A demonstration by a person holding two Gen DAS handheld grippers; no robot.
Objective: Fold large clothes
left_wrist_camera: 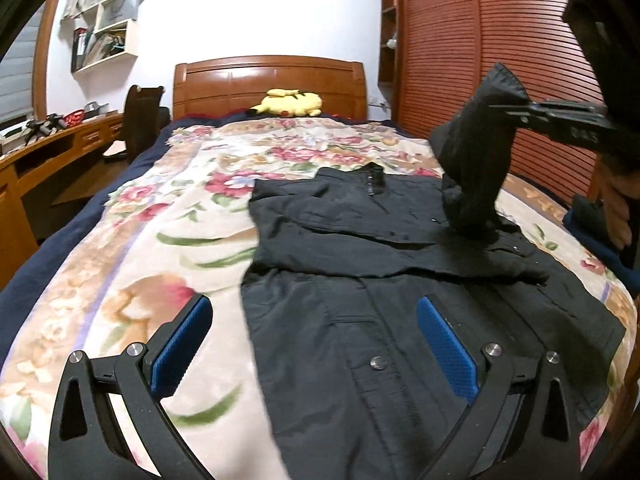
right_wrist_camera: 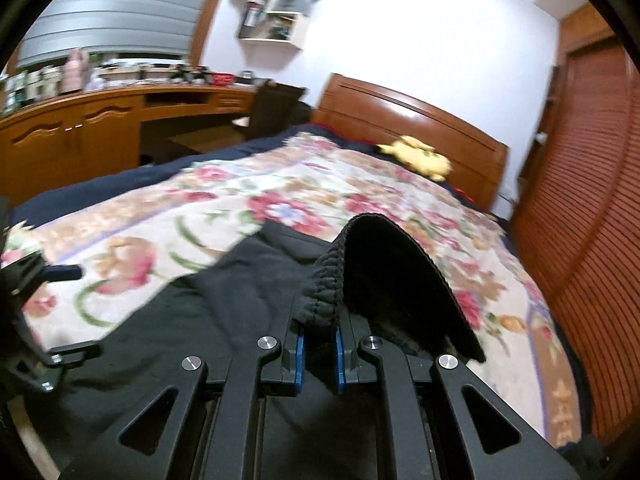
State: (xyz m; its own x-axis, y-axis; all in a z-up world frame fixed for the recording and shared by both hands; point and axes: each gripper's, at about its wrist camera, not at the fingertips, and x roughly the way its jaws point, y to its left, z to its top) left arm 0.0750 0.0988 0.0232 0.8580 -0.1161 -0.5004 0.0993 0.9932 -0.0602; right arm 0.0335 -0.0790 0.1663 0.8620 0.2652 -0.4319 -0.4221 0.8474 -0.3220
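Black jacket (left_wrist_camera: pixel 360 280) spread flat on floral blanket (left_wrist_camera: pixel 140 240). Right gripper (right_wrist_camera: pixel 319 344) clamped on ribbed sleeve cuff (right_wrist_camera: pixel 332 280), sleeve (left_wrist_camera: pixel 476 168) lifted clear. Left gripper (left_wrist_camera: pixel 316 344) wide open, empty, above jacket hem.

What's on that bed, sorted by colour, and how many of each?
Black: 1, the jacket, its sleeve cuff lifted off the bed in the right gripper.
Yellow: 1, the plush toy by the headboard.
Floral: 1, the blanket under both.
Total: 3.
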